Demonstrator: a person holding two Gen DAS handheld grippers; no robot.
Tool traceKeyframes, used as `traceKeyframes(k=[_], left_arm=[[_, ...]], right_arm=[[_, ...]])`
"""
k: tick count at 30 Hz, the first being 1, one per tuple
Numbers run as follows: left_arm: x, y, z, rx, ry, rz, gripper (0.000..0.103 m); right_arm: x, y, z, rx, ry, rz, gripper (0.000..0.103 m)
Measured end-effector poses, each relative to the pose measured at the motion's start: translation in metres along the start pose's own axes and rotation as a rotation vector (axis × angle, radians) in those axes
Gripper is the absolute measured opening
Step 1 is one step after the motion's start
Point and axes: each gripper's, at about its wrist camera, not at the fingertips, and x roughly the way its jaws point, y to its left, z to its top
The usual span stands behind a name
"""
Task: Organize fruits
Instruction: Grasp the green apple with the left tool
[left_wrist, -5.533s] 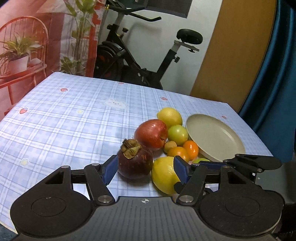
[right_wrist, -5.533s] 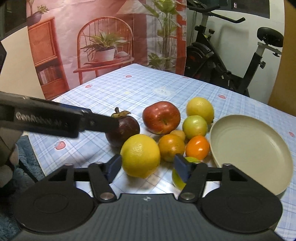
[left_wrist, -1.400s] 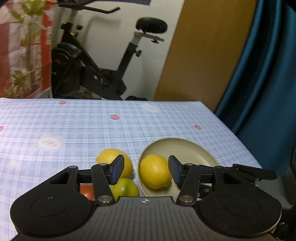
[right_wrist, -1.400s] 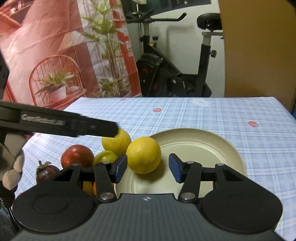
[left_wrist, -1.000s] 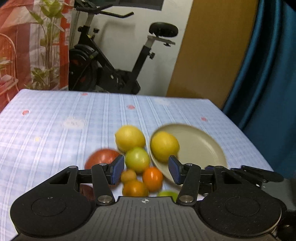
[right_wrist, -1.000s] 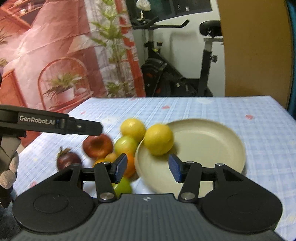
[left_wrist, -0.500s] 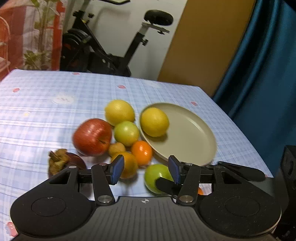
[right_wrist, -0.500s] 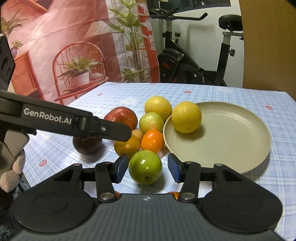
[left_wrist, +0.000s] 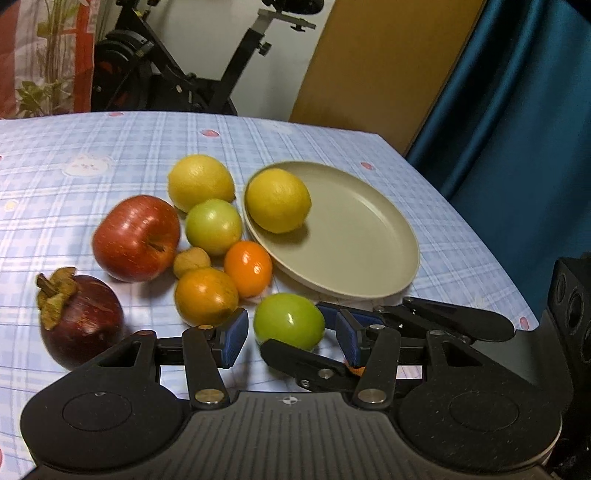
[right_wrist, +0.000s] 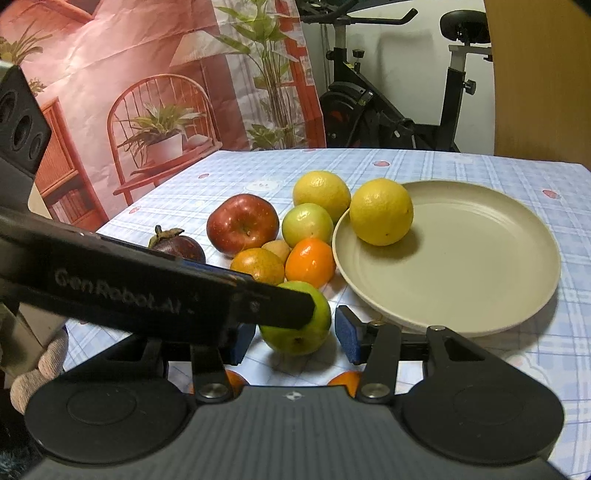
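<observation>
Both grippers dropped; right fingers (right_wrist: 249, 338) closing around (untouched) glossy green fruit (right_wrist: 299, 325).

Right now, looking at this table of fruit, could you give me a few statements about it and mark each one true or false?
1. One lemon lies on the plate. True.
2. The red apple sits on the plate. False: it lies on the tablecloth.
3. A green fruit lies between the right gripper's closing fingers. True.
4. The plate is full. False: it holds only the lemon.
5. The dark purple fruit touches the plate. False: it lies far from it.
</observation>
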Motion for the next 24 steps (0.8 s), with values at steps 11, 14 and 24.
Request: traceKeyframes(k=[11, 14, 24], left_arm=[[0.017, 0.006, 0.001, -0.033, 0.017, -0.010, 0.049], [0.017, 0.007, 0.001, -0.028, 0.015, -0.010, 0.049], [0.006, -0.005, 0.003, 0.032, -0.040, 0.000, 0.049]], right_arm=[[0.003, -0.002, -0.001, 0.002, 0.002, 0.008, 0.048], [0.004, -0.003, -0.001, 0.011, 0.009, 0.010, 0.048], [-0.006, -0.002, 0.003, -0.001, -0.049, 0.006, 0.048]])
